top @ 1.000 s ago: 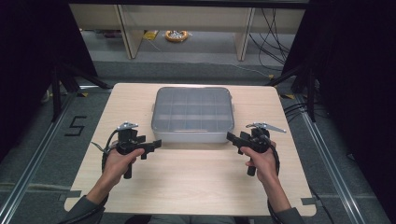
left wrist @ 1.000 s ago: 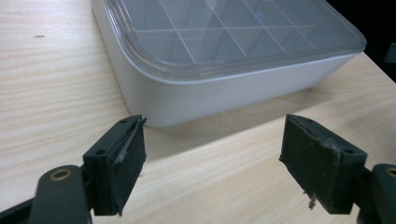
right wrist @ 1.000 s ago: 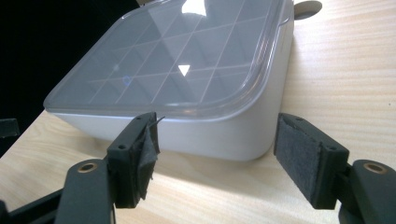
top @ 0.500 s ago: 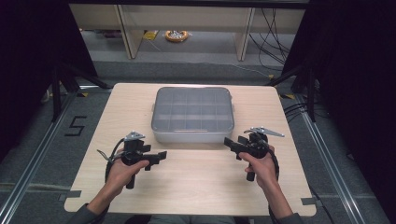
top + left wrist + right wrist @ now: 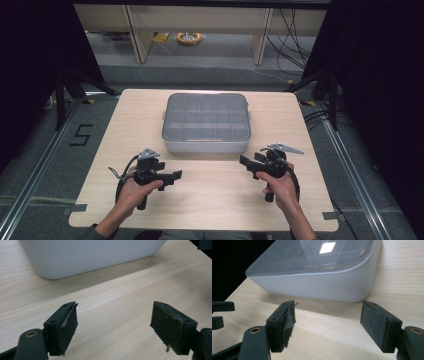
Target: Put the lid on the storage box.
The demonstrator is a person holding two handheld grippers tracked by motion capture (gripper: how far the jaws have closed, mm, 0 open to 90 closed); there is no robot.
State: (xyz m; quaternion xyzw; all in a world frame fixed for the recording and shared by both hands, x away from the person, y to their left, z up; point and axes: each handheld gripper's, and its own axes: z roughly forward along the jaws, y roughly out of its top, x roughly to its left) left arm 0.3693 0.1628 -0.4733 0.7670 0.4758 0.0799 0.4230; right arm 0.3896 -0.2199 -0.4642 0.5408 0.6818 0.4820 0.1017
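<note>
A shallow grey plastic organiser box with a clear lid and a grid of compartments (image 5: 206, 122) is sitting at the middle of the pale wooden table (image 5: 125, 120), toward its far half, square to the edges. The lid is lying flat and appears closed; what the compartments hold cannot be made out through it.

The left gripper (image 5: 167, 176) is hovering over the near left part of the table, short of the box's near left corner, jaws pointing right toward the centre. In the left gripper view the jaws are standing wide apart with only bare wood between them, the box's rounded corner (image 5: 50, 270) ahead and apart from them.

The right gripper (image 5: 248, 164) is mirroring it near the box's near right corner, jaws pointing left and likewise spread wide, gripping nothing. In the right gripper view the box's front wall (image 5: 317, 287) is lying just beyond the pads (image 5: 375, 323), not touching.

Judgement: both grippers are being held low and open, one on each side, probably so each can take one end of the box or its lid; the box's central placement is keeping it within even reach of both hands.
</note>
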